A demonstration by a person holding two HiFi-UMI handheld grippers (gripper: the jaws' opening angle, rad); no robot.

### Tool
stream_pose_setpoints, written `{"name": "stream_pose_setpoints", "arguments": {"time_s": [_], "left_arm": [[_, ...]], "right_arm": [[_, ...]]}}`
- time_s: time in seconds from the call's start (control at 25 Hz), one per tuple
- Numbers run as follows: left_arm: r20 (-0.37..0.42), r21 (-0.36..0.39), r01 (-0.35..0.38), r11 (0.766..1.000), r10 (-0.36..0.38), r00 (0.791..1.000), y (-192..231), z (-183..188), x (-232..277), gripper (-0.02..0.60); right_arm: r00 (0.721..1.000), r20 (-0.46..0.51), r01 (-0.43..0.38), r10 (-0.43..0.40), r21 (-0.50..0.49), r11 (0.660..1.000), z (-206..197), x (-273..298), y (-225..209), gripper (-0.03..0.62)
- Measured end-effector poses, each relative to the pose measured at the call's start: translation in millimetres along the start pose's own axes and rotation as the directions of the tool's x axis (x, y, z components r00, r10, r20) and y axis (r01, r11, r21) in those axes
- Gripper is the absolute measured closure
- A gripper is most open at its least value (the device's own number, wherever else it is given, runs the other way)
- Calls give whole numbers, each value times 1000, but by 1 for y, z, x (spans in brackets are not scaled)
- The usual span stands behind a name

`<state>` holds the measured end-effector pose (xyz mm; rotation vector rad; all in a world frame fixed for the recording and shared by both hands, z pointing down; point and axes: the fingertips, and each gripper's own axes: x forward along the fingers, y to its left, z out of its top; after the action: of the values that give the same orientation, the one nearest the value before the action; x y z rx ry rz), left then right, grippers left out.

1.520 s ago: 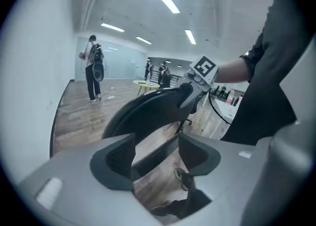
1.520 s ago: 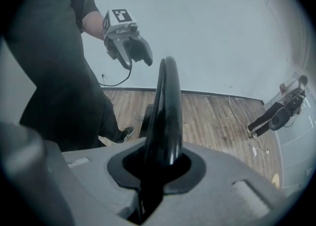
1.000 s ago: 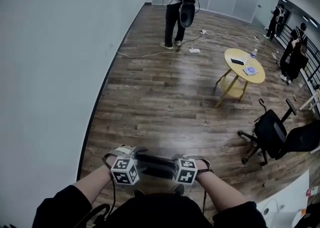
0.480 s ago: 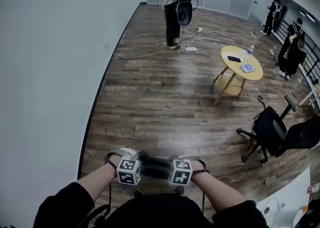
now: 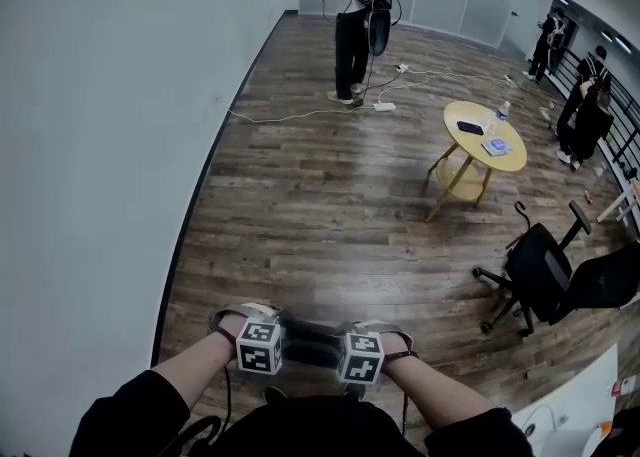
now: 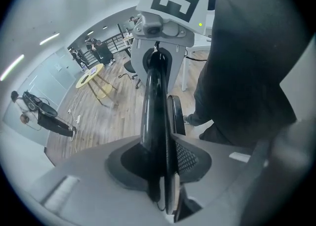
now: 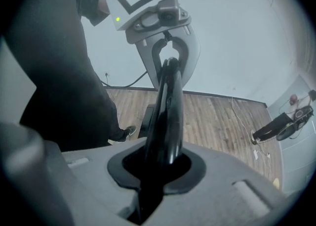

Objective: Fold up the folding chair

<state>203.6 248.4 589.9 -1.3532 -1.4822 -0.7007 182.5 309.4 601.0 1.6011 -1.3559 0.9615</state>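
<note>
Folding chair (image 5: 308, 341) is close in front of the person (image 5: 300, 430), above the wood floor (image 5: 320, 205), its dark top bar running between both grippers. Left gripper (image 5: 258, 343) is closing its jaws onto that bar; right gripper (image 5: 362, 355) clamps it tight.

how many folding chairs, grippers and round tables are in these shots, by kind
black folding chair: 1
handheld two-jaw grippers: 2 (left gripper, jaws closing with the chair's black bar between them; right gripper, clamped on that bar)
round yellow table on wooden legs: 1
total: 4
</note>
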Motion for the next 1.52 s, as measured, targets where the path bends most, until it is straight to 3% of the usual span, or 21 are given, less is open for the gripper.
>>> {"name": "stream_pose_setpoints", "arguments": {"time_s": [0.24, 0.52, 0.76, 0.96, 1.16, 1.52], "left_arm": [[7, -50, 38, 998, -38, 999, -3, 5, -3, 479], [34, -138, 73, 988, -69, 997, -5, 15, -17, 482], [8, -241, 52, 969, -52, 999, -20, -7, -32, 482], [-12, -402, -8, 916, 4, 1000, -42, -17, -44, 483], [-36, -543, -80, 836, 72, 997, -66, -35, -52, 485], [-56, -674, -147, 724, 148, 987, -116, -96, -91, 485]], "right_arm": [[999, 32, -18, 19, -3, 1000, 0, -2, 0, 547], [995, 41, -91, 94, -66, 994, 3, -17, -3, 549], [985, 35, -163, 171, -175, 971, 30, -12, 3, 546], [972, 25, -214, 235, -332, 919, 49, -7, 11, 548], [960, -4, -247, 280, -484, 840, 72, 7, 20, 548], [939, -87, -310, 332, -632, 710, 152, 28, 51, 548]]}}
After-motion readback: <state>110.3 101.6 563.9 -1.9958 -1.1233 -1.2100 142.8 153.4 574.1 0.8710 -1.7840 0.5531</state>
